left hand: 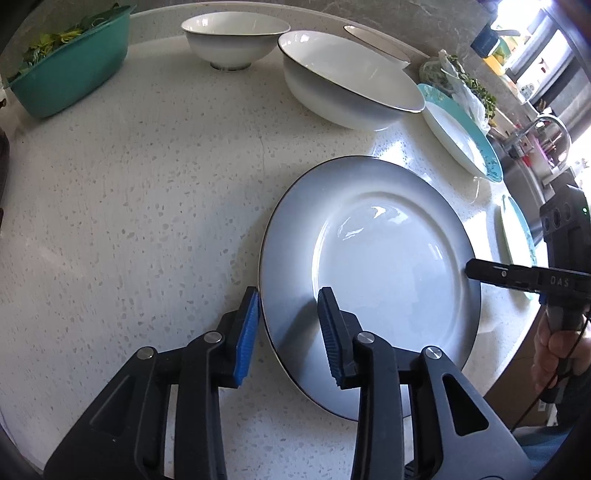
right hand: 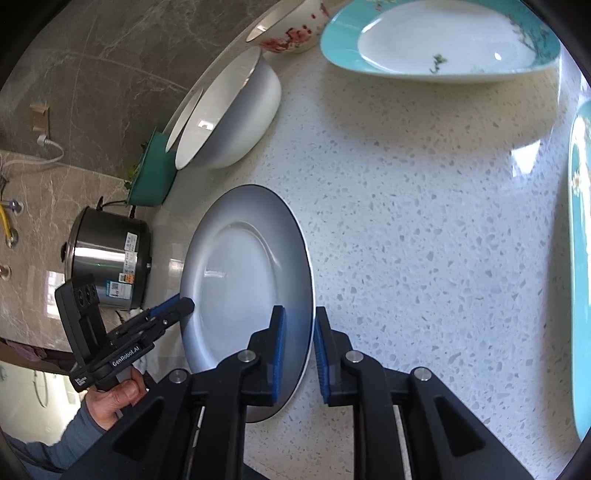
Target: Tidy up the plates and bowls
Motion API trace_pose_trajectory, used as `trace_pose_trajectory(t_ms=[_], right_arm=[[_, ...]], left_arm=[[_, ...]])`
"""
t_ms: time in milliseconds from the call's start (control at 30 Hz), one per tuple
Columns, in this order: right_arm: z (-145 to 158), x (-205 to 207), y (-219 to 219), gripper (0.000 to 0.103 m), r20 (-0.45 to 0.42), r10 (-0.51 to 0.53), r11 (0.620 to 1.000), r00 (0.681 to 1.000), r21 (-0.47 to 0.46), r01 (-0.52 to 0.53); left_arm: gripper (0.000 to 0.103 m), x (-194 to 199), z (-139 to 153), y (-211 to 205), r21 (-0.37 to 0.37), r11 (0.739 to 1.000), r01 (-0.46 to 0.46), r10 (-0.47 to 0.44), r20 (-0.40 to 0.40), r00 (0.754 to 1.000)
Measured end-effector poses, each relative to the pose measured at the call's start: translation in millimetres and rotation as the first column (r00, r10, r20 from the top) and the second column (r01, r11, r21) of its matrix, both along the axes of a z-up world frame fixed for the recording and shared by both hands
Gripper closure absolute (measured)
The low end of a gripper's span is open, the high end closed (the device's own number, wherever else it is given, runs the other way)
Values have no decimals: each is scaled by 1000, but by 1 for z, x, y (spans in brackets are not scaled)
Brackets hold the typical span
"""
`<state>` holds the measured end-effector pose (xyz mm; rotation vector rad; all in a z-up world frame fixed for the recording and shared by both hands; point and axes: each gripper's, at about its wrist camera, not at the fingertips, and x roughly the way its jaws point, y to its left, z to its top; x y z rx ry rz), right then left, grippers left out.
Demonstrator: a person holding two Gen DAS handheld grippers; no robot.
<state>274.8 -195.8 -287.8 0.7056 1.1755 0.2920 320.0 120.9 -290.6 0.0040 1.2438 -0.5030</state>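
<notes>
A grey-rimmed white plate [left hand: 369,280] lies on the speckled counter; it also shows in the right wrist view [right hand: 243,291]. My left gripper [left hand: 288,314] is open, its fingers straddling the plate's near-left rim. My right gripper [right hand: 297,332] is open, its fingers straddling the opposite rim; it shows at the plate's right edge in the left wrist view [left hand: 476,271]. A large grey-white bowl [left hand: 347,88] and a smaller white bowl [left hand: 232,37] stand behind. Teal-rimmed plates [left hand: 461,133] [right hand: 443,40] lie to the right.
A teal tub of greens [left hand: 70,70] stands at the back left. A floral bowl [right hand: 291,33] sits behind the large bowl. A steel rice cooker [right hand: 110,258] stands by the wall. Another teal plate [right hand: 580,266] lies at the right edge. The counter edge is at the near side.
</notes>
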Motion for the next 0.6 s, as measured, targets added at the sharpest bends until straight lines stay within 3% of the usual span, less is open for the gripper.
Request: trace_pose_trajectory(t_ms=[67, 133, 167, 200, 233, 333, 467, 533, 600], right_arm=[[1, 0, 2, 85, 12, 9, 1000, 1000, -21, -9], [1, 1, 4, 83, 23, 17, 999, 1000, -36, -16], [2, 1, 5, 81, 31, 20, 999, 999, -44, -18], [4, 1, 6, 75, 48, 22, 998, 999, -57, -19], [5, 1, 5, 64, 61, 22, 998, 998, -66, -18], [12, 0, 5, 39, 102, 26, 995, 994, -102, -16], [15, -3, -2, 39, 100, 21, 993, 995, -113, -10], [23, -11, -7, 38, 130, 8, 996, 992, -94, 5], [37, -23, -10, 34, 191, 18, 996, 981, -86, -1]], left_arm=[[72, 0, 0, 1, 3, 1000, -7, 7, 9, 1000], [65, -2, 0, 1, -4, 1000, -6, 6, 16, 1000], [55, -4, 0, 0, -5, 1000, -6, 6, 23, 1000], [43, -6, 0, 1, 1, 1000, -8, 7, 30, 1000], [39, -7, 0, 0, 7, 1000, -8, 8, 35, 999], [38, -12, -1, 2, 19, 999, -27, 26, 49, 998], [38, -15, 5, 16, -3, 994, -108, 108, 49, 993], [38, -20, 17, 24, -57, 986, -154, 159, 83, 984], [27, -28, 34, 29, -145, 973, -182, 202, 139, 969]])
